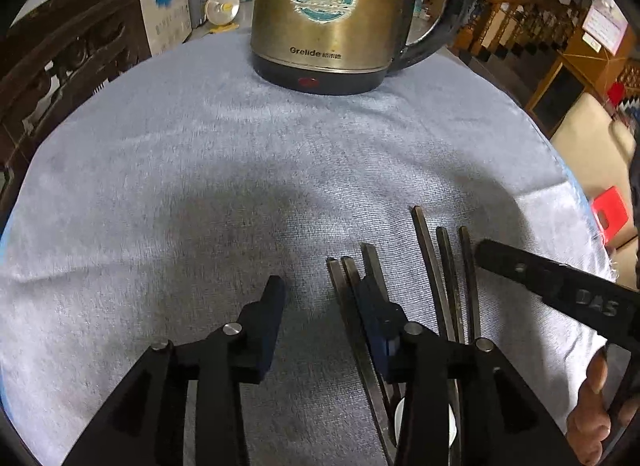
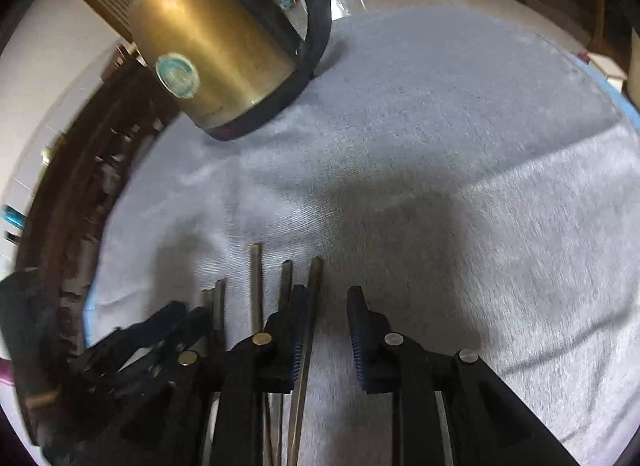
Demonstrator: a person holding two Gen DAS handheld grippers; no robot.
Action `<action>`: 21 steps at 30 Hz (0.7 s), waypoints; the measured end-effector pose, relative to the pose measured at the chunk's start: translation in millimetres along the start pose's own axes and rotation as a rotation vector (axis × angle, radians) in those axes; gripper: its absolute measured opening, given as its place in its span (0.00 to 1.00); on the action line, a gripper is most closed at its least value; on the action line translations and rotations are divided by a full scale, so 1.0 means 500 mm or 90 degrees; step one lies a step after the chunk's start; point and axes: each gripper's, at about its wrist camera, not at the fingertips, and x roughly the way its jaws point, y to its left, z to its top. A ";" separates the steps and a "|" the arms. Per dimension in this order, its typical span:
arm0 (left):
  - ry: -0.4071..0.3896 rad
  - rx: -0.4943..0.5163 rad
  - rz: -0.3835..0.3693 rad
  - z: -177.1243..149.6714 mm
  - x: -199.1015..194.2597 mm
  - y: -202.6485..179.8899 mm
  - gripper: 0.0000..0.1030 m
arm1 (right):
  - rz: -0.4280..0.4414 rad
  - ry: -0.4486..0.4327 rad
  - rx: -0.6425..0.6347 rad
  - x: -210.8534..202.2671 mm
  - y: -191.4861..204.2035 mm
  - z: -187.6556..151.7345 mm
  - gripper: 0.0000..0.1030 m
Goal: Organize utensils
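Black plastic fingers of the left gripper are held apart over the cloth, on the camera's side of the kettle, and nothing is clamped between the pads. Two of the chopsticks are seen running along the inner edge of its right-hand finger, and a third is partly covered by that finger; none of them is pressed from both sides.

The right gripper is likewise released, with a clear gap kept between its blue ribbed pads. One chopstick is laid against the inner face of the finger nearer the kettle, while the other pad is left apart from it. In the left wrist view, a finger of the right gripper is seen just beside the chopstick farthest from the kettle's body, under the handle side; contact cannot be told. The hand on that tool is partly shown at the frame's edge.

Six dark chopsticks are counted, lying roughly parallel with their blunt ends pointed towards the kettle, well short of it. A small white object is glimpsed beneath them; its kind cannot be told.

The worktop is covered by a grey-blue towel, on whose far part the brass-coloured electric kettle is stood upright. A carved dark wooden chair is seen beyond the towel, away from the kettle's handle.
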 end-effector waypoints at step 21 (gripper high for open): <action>0.031 0.060 0.004 -0.009 -0.006 0.002 0.35 | -0.113 0.042 -0.075 -0.002 0.010 -0.013 0.17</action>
